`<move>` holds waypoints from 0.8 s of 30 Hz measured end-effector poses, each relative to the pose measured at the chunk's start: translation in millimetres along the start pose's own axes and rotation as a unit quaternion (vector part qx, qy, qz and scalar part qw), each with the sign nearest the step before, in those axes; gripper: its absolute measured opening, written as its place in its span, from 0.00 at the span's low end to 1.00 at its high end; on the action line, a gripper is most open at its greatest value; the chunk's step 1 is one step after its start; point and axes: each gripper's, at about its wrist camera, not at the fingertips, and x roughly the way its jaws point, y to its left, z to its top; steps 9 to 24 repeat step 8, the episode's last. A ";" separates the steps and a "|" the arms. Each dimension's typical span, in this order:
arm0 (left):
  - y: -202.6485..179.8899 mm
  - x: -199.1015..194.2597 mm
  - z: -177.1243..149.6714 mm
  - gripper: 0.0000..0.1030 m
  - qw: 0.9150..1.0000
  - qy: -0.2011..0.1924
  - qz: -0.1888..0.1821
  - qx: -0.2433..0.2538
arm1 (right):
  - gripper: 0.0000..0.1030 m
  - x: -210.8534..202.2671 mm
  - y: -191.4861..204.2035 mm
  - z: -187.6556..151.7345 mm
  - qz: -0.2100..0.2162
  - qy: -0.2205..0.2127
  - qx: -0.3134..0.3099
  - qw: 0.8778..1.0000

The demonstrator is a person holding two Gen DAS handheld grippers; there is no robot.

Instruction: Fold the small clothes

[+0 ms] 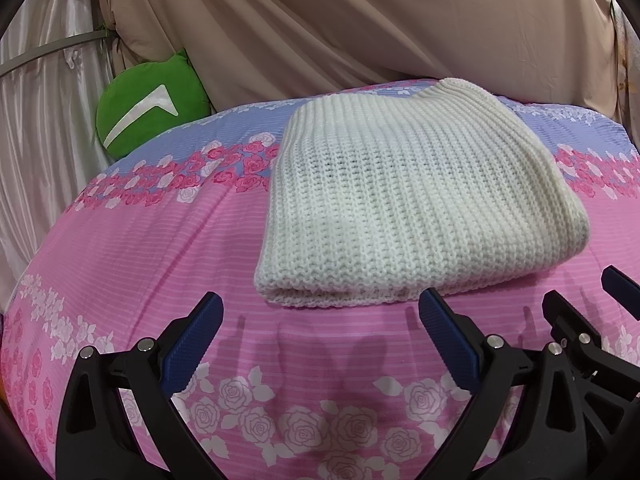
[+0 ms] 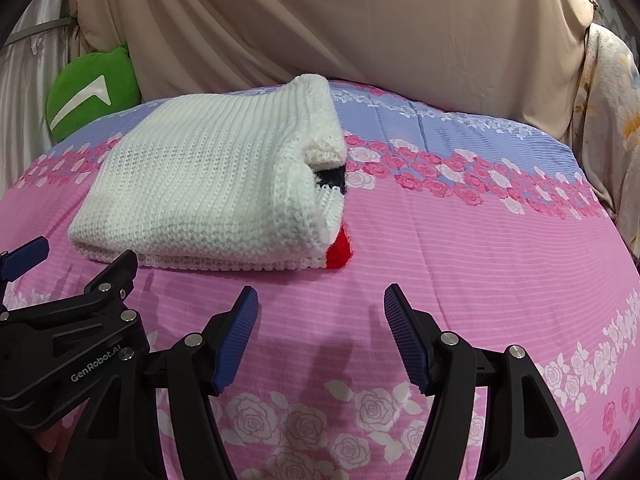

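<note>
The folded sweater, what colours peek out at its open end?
Red and dark navy or black, peeking from the white knit sweater. Clearest in the right wrist view.

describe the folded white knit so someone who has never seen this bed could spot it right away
Start with the pink and blue rose-print bedspread in front of the beige drapes. On it, just ahead of both open grippers, lies the folded white knit, a chunky ribbed bundle. Unlike the green cushion behind it, it is cream-white, with a red patch and dark stripe peeking from its right edge.

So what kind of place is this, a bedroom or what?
Probably a bedroom: a folded white knit sweater lies on a rose-print bedsheet, with a green plush cushion and draped beige cloth behind.
</note>
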 end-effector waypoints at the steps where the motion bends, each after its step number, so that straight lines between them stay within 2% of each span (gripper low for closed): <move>1: -0.1 -0.1 0.1 0.92 1.000 0.001 0.000 0.001 | 0.62 -0.1 0.0 -0.1 0.001 0.000 0.000 1.000; 24: -0.2 0.1 0.5 0.90 1.000 0.001 -0.004 0.004 | 0.62 -0.4 0.4 -0.1 0.001 0.000 0.001 1.000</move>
